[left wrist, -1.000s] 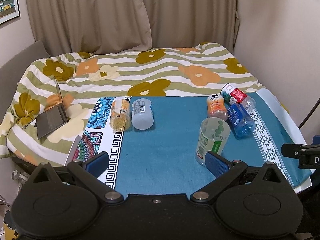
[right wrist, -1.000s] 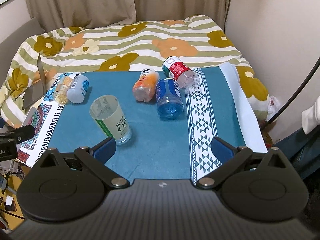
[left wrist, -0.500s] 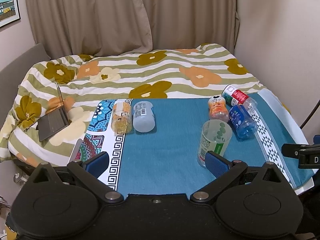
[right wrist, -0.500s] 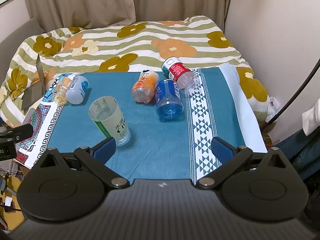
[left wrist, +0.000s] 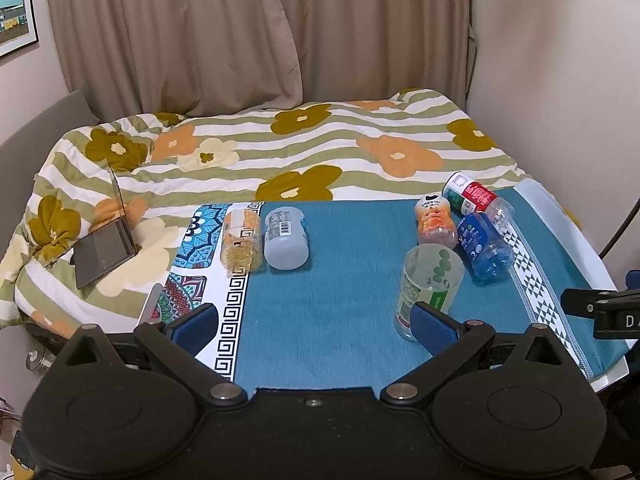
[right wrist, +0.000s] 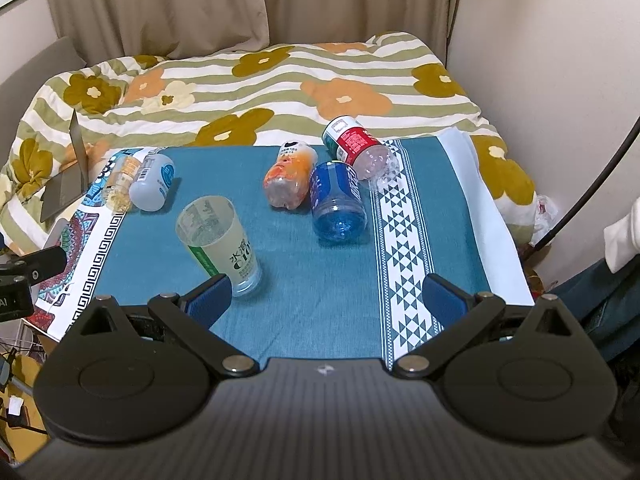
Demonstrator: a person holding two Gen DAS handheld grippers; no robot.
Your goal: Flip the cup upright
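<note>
Right wrist view shows the translucent plastic cup with green print (right wrist: 218,240) lying on its side on the teal cloth of the table (right wrist: 448,208), its open mouth pointing away toward the bed and its narrower base toward the camera. That base lies just beside the left finger of the right gripper (right wrist: 326,300), which is spread wide and holds nothing. Left wrist view puts the same cup (left wrist: 430,280) off to the right, just past the right finger of the left gripper (left wrist: 314,326), also spread and empty. Neither gripper clearly touches the cup, and I cannot tell which is nearer. The cup looks empty. The blue (right wrist: 338,200), orange (right wrist: 290,180), red-labelled (right wrist: 356,148), white (right wrist: 150,184) and yellow-filled (right wrist: 120,182) bottles all lie on their sides.
</note>
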